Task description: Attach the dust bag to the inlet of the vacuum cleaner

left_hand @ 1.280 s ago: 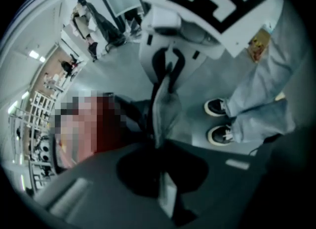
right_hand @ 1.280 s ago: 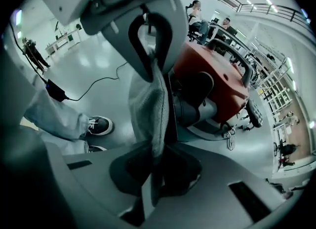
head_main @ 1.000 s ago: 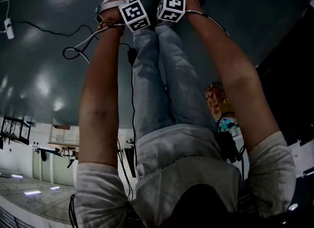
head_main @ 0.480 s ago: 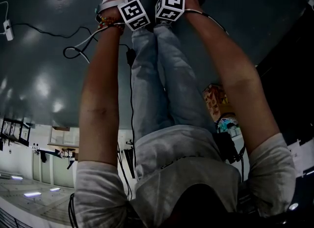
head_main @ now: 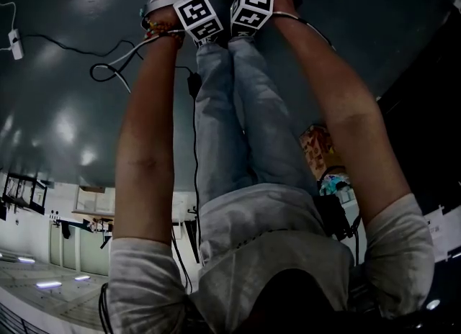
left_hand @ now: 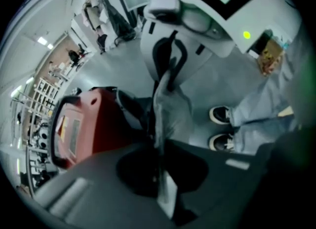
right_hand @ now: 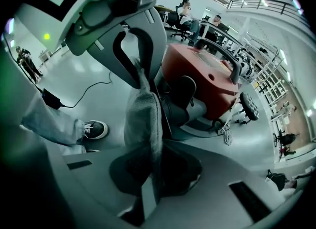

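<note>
- Left claw (left_hand: 158,141): jaws closed down on a fold of the grey dust bag (left_hand: 170,109), which runs straight out ahead of the tips.
- Right claw (right_hand: 154,146): same, pinched shut on the bag's opposite edge. The two claws face each other with the bag hanging between them, above the floor (right_hand: 94,75).
- Red vacuum cleaner (right_hand: 207,72) sits just past the bag, ahead and right of the right claw and ahead and left of the left claw.
- A dark round port (right_hand: 180,95), probably the inlet, lies right behind the bag as seen from the right claw.
- Progress: the bag is carried up close to the inlet. Its mouth is hidden, so I can't tell whether it is seated.
- Left to do, as I judge it: confirm the mouth is on the inlet, then let go.
</note>
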